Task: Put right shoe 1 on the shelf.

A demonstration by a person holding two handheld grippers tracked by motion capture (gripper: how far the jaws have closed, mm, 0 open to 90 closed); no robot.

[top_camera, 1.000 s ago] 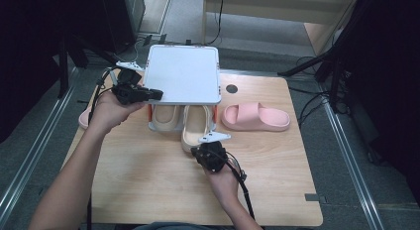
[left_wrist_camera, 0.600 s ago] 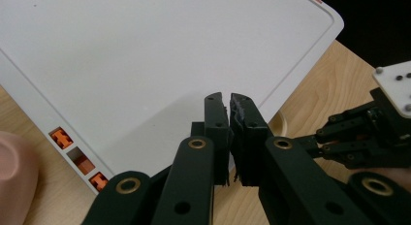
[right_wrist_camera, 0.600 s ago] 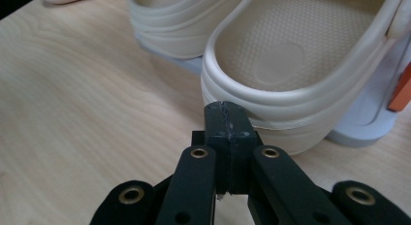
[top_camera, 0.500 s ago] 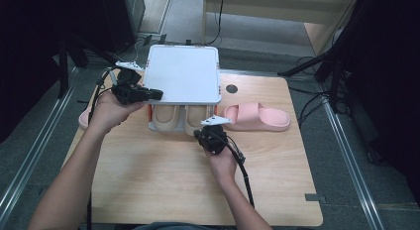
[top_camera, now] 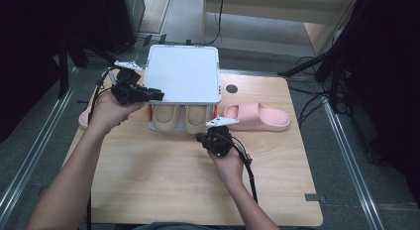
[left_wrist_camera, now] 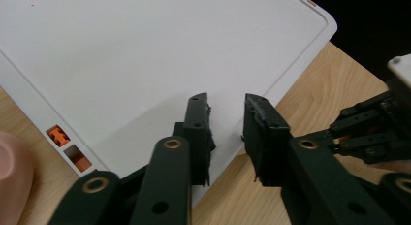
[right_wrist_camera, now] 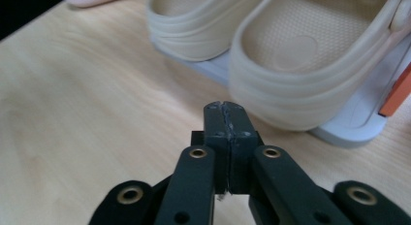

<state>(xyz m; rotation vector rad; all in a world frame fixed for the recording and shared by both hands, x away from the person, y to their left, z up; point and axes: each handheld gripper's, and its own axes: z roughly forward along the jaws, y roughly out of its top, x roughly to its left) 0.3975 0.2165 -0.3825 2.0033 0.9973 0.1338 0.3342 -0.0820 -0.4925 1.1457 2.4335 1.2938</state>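
Beige rubber clogs (top_camera: 181, 118) point heels toward the desk's near edge; the right gripper (top_camera: 212, 139), jaws together, has neared them, while the left gripper (top_camera: 148, 95), jaws apart, straddles the white lid (top_camera: 183, 74).

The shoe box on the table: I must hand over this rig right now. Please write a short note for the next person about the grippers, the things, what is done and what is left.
Left gripper: jaws open at the left edge of the raised white lid; whether it grips the lid is unclear.
Right gripper: shut, holding nothing, just in front of the heel of the right-hand beige slipper.
Things: both beige slippers, including the left one, sit side by side in the box base under the lid. One pink slipper lies on the table right of the box; another pink one shows at the left edge.
Done: the beige pair is in.
Left: probably lower the lid.
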